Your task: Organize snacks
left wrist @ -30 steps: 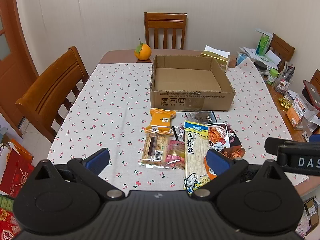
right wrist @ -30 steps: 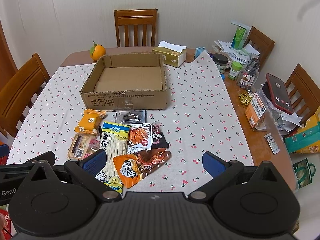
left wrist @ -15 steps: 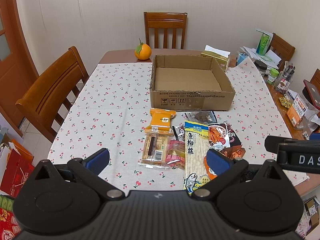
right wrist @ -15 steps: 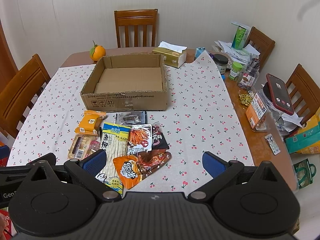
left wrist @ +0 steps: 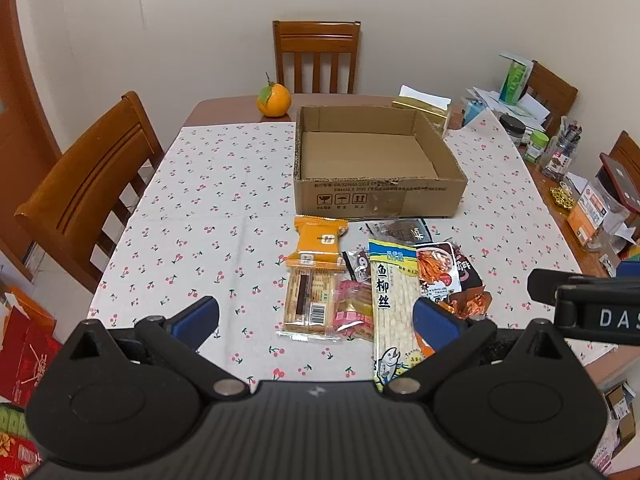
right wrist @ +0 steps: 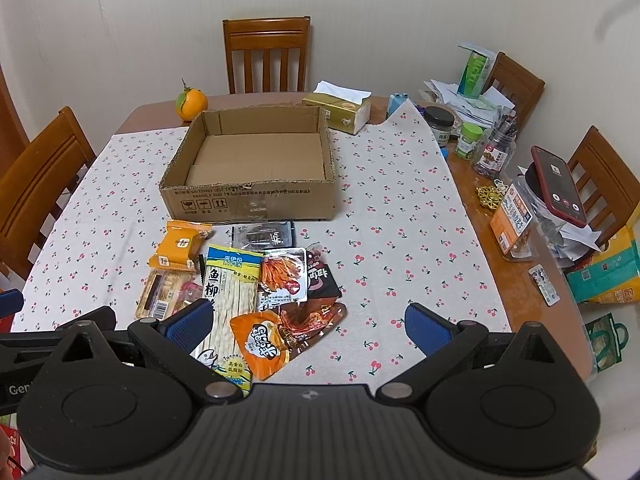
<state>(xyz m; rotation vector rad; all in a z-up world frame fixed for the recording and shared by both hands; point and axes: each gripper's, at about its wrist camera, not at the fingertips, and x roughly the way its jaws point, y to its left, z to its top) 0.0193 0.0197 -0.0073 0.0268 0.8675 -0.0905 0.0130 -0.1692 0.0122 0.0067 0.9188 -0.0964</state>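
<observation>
Both the left hand-held gripper (left wrist: 316, 318) and the right hand-held gripper (right wrist: 306, 322) are held spread, empty, above the snacks (right wrist: 240, 280), heaped beside the empty box (right wrist: 256, 160) for loading.

long fish-strip packet (left wrist: 394, 304), between the left gripper's fingers: 鱼柳丝
same packet, top band: LYFEN
orange pouch (right wrist: 262, 342), between the right gripper's fingers: GGBond, roughly
other gripper's body (left wrist: 600, 312), far right: DAS
cardboard box (left wrist: 380, 196), ahead: handling symbols, print too small
</observation>
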